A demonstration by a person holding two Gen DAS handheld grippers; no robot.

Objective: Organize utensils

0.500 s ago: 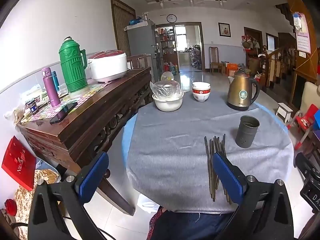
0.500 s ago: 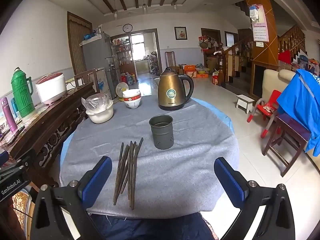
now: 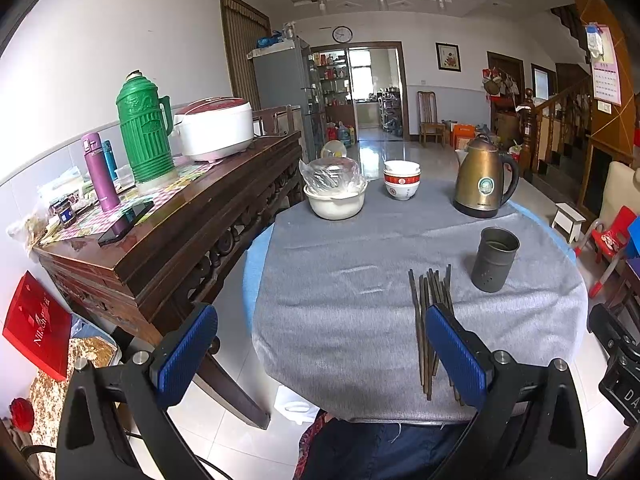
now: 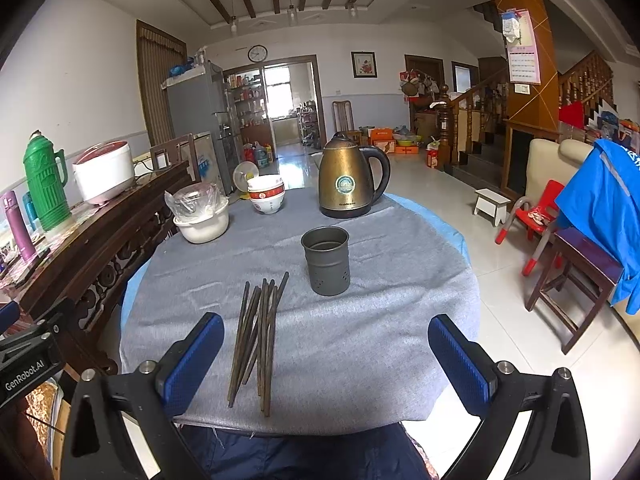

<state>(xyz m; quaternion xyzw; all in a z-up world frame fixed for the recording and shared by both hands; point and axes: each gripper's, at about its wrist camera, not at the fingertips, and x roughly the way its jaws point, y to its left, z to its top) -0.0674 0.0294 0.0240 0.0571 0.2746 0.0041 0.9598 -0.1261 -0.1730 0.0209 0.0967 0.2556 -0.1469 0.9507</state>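
Several dark chopsticks (image 4: 258, 332) lie in a loose bundle on the grey tablecloth (image 4: 360, 340), near the front edge. They also show in the left wrist view (image 3: 430, 308), partly behind the right finger. A dark metal utensil cup (image 4: 326, 261) stands upright and empty just beyond them, to the right; it shows in the left wrist view too (image 3: 494, 260). My right gripper (image 4: 326, 356) is open and empty above the table's front edge. My left gripper (image 3: 320, 344) is open and empty, left of the chopsticks.
A bronze kettle (image 4: 352, 178), stacked bowls (image 4: 266, 194) and a white bowl with plastic wrap (image 4: 202, 218) stand at the table's far side. A dark wooden sideboard (image 3: 168, 232) with a green thermos (image 3: 146, 134) and rice cooker (image 3: 216, 128) is at the left. Chairs (image 4: 576, 272) stand at the right.
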